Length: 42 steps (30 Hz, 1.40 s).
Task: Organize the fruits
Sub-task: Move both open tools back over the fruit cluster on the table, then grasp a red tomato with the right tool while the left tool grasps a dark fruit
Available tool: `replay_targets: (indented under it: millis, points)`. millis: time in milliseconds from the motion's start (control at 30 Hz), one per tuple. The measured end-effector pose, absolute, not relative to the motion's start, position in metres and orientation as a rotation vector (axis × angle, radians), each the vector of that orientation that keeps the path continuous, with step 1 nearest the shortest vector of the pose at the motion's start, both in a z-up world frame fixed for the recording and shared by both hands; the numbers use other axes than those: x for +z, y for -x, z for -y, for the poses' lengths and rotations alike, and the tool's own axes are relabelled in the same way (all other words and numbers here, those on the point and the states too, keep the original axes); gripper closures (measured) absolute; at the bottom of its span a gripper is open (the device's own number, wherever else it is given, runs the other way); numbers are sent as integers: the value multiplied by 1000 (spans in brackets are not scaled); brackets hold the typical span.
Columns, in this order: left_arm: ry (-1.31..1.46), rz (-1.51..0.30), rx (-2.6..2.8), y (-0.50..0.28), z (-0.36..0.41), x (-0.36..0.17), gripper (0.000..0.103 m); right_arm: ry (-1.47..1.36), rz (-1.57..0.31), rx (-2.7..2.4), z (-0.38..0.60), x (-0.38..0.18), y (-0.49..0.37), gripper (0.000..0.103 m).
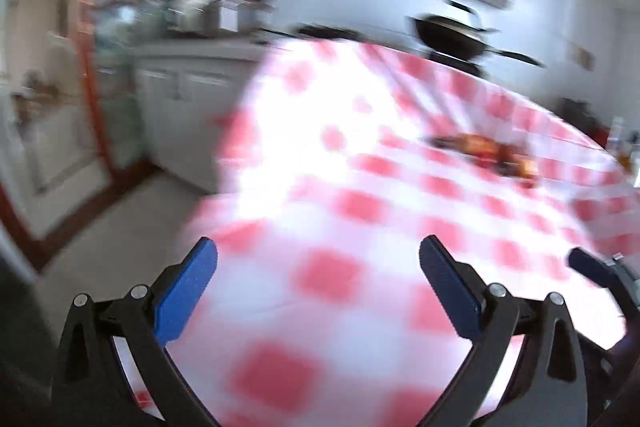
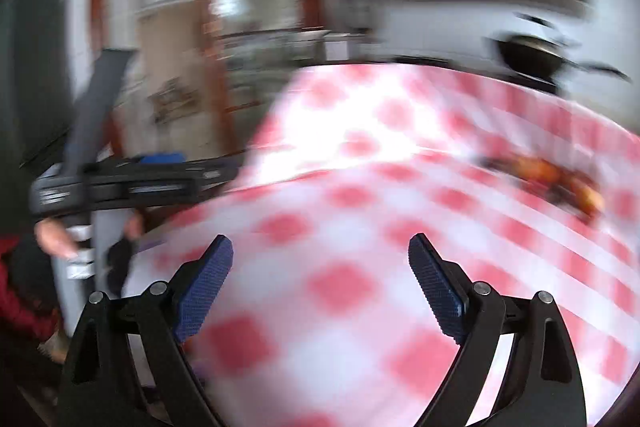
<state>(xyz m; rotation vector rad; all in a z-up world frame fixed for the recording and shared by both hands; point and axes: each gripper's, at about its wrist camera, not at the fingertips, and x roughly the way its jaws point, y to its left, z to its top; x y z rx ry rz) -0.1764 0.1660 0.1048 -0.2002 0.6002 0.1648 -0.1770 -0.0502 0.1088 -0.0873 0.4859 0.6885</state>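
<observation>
Fingers spread empty; blurred orange-red fruits lie beyond.

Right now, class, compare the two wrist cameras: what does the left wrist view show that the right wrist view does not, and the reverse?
Only the left wrist view shows the white lower cabinets and the blue tip of the right gripper at its edge.

Only the right wrist view shows a person's hand and dark red sleeve at far left.

Both show a red-and-white checked tablecloth, a blurred cluster of orange and dark fruit, a black pan, and open, empty blue-padded jaws.
</observation>
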Motion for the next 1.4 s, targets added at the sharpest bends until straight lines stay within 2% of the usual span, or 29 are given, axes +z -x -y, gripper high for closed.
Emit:
replay_targets:
  millis: [267, 433, 633, 800, 1033, 1200, 1367, 1400]
  points:
    - [235, -683, 9, -16, -31, 75, 2, -163, -601, 270, 205, 62, 66, 16]
    - [297, -722, -9, -95, 20, 49, 2, -318, -595, 155, 266, 43, 33, 16]
    - [399, -709, -18, -154, 33, 36, 2, -402, -648, 111, 284, 24, 25, 16]
    - [520, -681, -33, -165, 5, 32, 2, -419, -661, 107, 280, 28, 15, 16]
    - [538, -660, 87, -158, -24, 30, 2, -275, -756, 6, 249, 28, -83, 17]
    - [578, -676, 103, -159, -33, 26, 2, -214, -821, -62, 240, 19, -142, 26]
    - [566, -685, 102, -161, -32, 25, 2, -148, -864, -111, 238, 13, -175, 43]
    - [559, -686, 100, -161, -30, 26, 2, -145, -877, -115, 238, 11, -179, 43]
